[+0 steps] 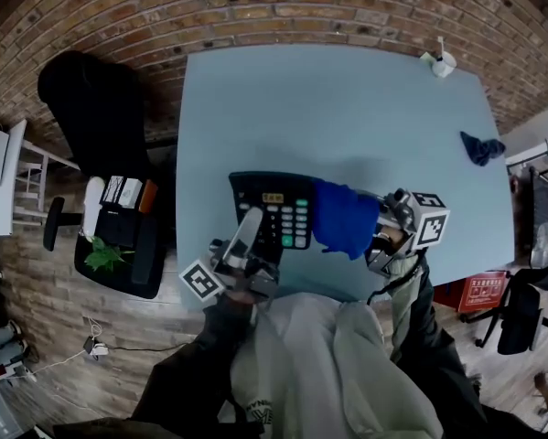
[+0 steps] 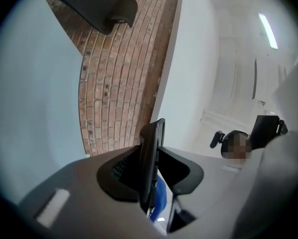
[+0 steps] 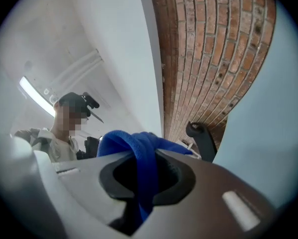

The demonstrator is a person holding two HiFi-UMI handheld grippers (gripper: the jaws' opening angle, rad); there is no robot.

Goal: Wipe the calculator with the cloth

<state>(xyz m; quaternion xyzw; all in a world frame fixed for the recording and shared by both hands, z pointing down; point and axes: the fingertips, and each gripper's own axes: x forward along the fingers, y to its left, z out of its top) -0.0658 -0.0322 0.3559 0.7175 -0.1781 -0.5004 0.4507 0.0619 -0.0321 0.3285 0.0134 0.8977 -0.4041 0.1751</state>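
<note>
Head view: the calculator [image 1: 272,210], black with green and white keys, lies over the near part of the pale blue bench [image 1: 347,108], close to its front edge. The left gripper [image 1: 252,229] takes it from the near end. In the left gripper view the fingers [image 2: 124,176] are closed on the calculator [image 2: 152,148], which is seen edge-on and stands up between them. The right gripper [image 1: 381,234] holds the blue cloth [image 1: 345,218], which hangs over the calculator's right side. In the right gripper view the fingers [image 3: 173,178] are nearly together and pinch a fold of the cloth [image 3: 134,143]. Whether the calculator's far end rests on the bench cannot be told. A second, darker cloth [image 1: 481,146] lies at the bench's right edge. A black chair [image 1: 91,108] stands to the left, before the brick wall [image 1: 255,7].
</note>
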